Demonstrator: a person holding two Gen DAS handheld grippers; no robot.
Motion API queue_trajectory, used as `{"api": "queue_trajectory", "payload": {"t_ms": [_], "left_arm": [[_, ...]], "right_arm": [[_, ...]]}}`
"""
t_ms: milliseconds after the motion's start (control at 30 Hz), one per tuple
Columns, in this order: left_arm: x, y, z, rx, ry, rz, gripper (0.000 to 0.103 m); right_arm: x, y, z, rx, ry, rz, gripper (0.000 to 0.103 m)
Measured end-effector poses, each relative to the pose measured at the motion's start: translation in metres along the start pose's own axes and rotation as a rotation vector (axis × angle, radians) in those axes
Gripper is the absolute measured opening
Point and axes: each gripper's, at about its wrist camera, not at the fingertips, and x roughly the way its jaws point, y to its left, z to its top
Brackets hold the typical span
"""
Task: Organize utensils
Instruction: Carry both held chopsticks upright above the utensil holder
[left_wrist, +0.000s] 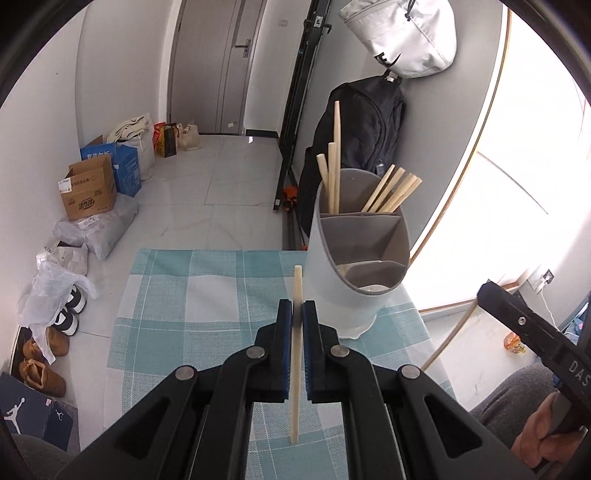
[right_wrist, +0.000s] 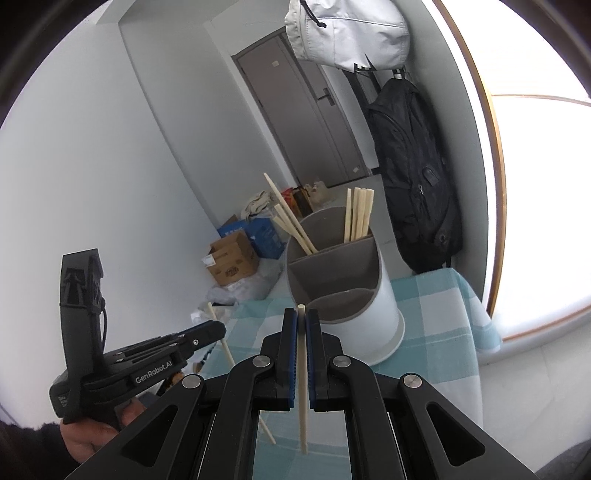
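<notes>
A white utensil holder (left_wrist: 332, 266) with grey dividers stands on the checked cloth (left_wrist: 207, 295); several wooden chopsticks (left_wrist: 391, 192) stand in its far compartments. My left gripper (left_wrist: 297, 308) is shut on one wooden chopstick (left_wrist: 295, 369), held upright just left of the holder. My right gripper (right_wrist: 302, 317) is shut on another chopstick (right_wrist: 303, 398), held in front of the holder (right_wrist: 369, 317). The left gripper (right_wrist: 210, 330) with its chopstick (right_wrist: 221, 339) also shows in the right wrist view, at the left. The right gripper's body (left_wrist: 532, 332) shows at the right of the left wrist view.
The table with the teal and white cloth (right_wrist: 443, 302) stands by a bright window. A black backpack (left_wrist: 362, 122) and a white bag (left_wrist: 402, 33) hang behind the holder. Boxes (left_wrist: 88, 188), bags and shoes (left_wrist: 44, 369) lie on the floor at left.
</notes>
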Motion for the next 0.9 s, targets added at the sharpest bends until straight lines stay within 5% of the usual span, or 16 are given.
{"api": "queue_trajectory", "payload": {"t_ms": [900], "left_arm": [[-0.057, -0.039, 0.037, 0.090, -0.099, -0.089, 0.000]], "right_arm": [[-0.016, 0.017, 0.047, -0.057, -0.090, -0.005, 0.004]]}}
